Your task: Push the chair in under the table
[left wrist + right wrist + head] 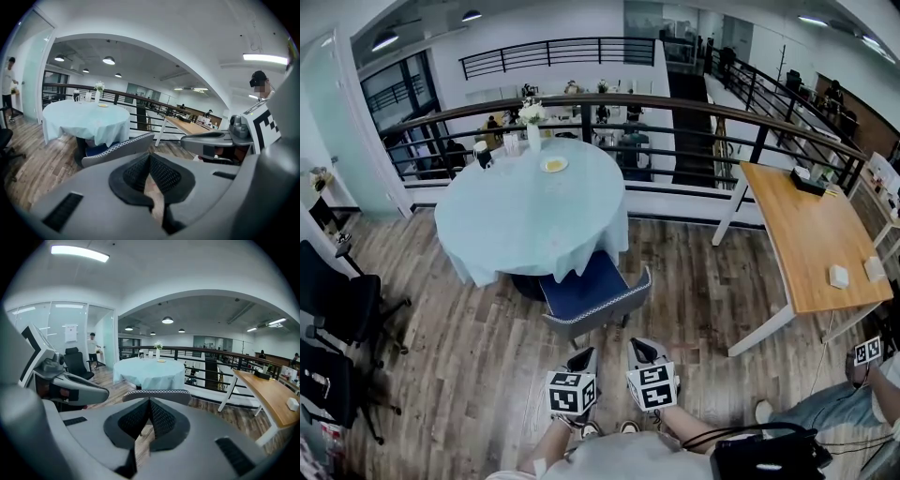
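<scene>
A chair (595, 300) with a blue seat and a grey quilted back stands at the near edge of a round table (530, 211) draped in pale blue cloth, its seat partly under the cloth. My left gripper (579, 361) and right gripper (642, 352) hang side by side just behind the chair back, apart from it. Both are shut with nothing between the pads. In the left gripper view the chair (117, 149) lies ahead to the left, with the right gripper (211, 140) alongside. In the right gripper view the chair back (157, 395) sits straight ahead before the table (149, 371).
A wooden desk (811, 234) stands to the right, and black office chairs (337, 309) line the left. A black railing (675, 103) runs behind the table. A vase of flowers (532, 117) and a plate (554, 165) sit on the table. A seated person (825, 408) is at lower right.
</scene>
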`<state>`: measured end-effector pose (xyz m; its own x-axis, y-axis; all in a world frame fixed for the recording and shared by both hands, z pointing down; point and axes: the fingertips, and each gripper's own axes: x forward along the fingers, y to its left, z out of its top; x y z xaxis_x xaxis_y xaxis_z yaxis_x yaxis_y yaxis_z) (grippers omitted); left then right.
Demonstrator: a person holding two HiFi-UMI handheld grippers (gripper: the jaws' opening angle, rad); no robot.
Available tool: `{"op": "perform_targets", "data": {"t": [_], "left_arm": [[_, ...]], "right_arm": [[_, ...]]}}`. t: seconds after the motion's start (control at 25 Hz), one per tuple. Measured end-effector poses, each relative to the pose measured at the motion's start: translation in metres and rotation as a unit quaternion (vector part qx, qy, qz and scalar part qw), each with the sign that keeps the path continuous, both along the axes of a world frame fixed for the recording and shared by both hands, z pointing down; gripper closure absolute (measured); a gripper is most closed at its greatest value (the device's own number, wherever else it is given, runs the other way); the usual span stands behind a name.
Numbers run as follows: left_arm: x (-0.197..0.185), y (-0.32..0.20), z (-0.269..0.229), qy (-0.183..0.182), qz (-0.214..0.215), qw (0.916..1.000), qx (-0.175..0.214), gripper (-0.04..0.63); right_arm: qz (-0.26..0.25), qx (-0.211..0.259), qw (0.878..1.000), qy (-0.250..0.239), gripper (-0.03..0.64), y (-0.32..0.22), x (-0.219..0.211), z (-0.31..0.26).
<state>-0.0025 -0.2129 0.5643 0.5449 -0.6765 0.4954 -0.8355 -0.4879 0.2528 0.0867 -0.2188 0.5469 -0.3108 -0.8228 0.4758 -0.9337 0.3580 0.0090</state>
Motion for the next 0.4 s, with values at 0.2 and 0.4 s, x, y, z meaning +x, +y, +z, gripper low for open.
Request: {"op": "perform_targets", "data": {"t": [0.2, 0.4], "left_arm": [[-0.0014, 0.0015, 0.0036, -0.001, 0.0, 1.0, -0.004, 0.591], [-0.0043, 0.0031, 0.0061, -0.001, -0.003, 1.0, -0.008, 0.591]], "right_arm": [[0.006, -0.004, 1.0, -0.001, 0.601, 0.0019, 0.0027, 0.0033], [0.01, -0.009, 1.0, -0.001, 0.601, 0.0041, 0.0041, 0.0053]]}}
